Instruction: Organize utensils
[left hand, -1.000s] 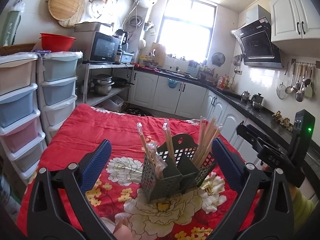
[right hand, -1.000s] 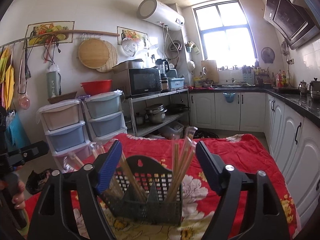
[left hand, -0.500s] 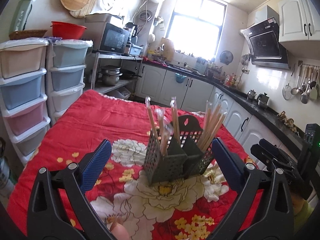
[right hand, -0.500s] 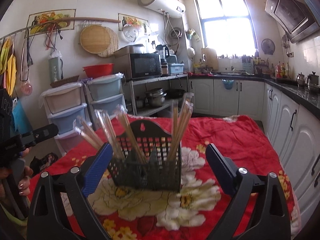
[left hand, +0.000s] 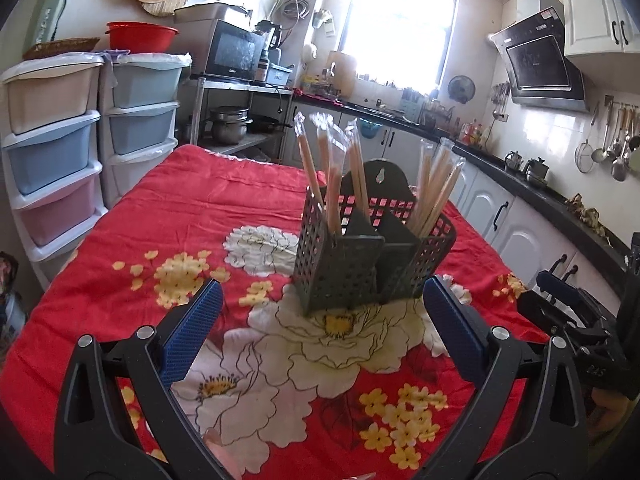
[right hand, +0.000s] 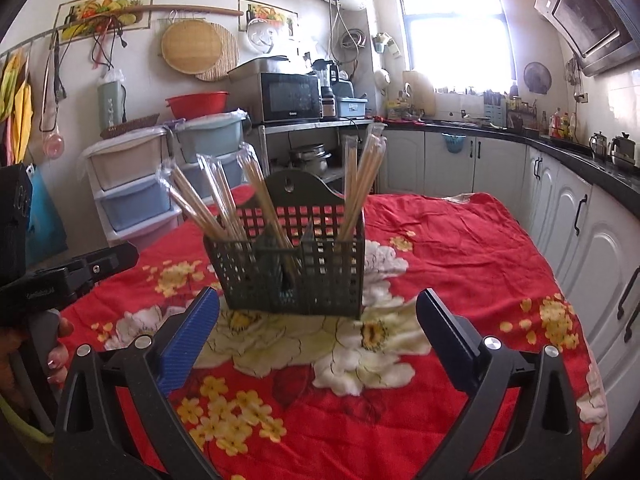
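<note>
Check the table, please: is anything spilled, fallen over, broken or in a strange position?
Nothing stands out. The dark utensil caddy stands upright on the red floral cloth, and the wrapped chopsticks all sit inside its compartments, leaning but none fallen out. No spill or damage is visible.

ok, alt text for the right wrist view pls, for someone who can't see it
A dark green slotted utensil caddy holding wrapped wooden chopsticks stands on a red floral tablecloth, just ahead of the open, empty right gripper. The left gripper shows at the left edge; kitchen behind.
</note>
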Action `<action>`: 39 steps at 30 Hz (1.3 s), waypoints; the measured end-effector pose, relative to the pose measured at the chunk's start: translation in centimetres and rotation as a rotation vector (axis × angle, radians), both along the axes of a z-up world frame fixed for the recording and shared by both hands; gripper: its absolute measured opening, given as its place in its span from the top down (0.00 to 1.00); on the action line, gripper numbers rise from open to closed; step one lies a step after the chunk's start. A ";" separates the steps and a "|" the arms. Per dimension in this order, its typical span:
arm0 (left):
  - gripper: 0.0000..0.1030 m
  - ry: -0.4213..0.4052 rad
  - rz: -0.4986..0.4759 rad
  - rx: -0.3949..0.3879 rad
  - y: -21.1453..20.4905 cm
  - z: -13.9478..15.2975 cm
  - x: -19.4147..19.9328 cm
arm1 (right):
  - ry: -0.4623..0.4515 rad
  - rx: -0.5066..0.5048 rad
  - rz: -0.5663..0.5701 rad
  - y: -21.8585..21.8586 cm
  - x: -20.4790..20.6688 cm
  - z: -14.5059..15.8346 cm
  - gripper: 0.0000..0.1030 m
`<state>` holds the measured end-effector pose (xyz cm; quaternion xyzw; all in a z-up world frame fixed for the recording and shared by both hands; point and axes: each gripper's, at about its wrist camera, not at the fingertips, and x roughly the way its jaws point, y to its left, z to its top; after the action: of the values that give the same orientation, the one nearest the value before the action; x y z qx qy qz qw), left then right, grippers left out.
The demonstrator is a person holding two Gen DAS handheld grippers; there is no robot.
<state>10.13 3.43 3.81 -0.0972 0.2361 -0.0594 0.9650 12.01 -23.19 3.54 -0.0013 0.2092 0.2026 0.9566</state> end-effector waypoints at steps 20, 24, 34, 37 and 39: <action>0.10 -0.042 0.025 0.002 -1.6 -2.7 -2.0 | 0.001 -0.039 -0.030 0.1 -2.0 -3.3 0.06; 0.10 -0.072 0.046 0.030 -2.2 -2.6 -2.3 | -0.044 -0.017 -0.054 -0.3 -2.6 -3.1 0.06; 0.10 -0.118 0.031 0.030 -2.7 -2.7 -3.0 | -0.140 0.034 -0.100 -1.5 -3.7 -2.4 0.06; 0.10 -0.141 0.026 0.034 -2.9 -2.5 -3.4 | -0.169 0.040 -0.106 -1.6 -4.2 -2.2 0.06; 0.10 -0.158 0.021 0.032 -3.1 -2.4 -3.7 | -0.187 0.043 -0.109 -1.6 -4.5 -2.2 0.06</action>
<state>6.47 0.38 1.41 -0.0792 0.1593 -0.0531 0.9826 7.47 -24.81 1.35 0.0118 0.1141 0.1539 0.9814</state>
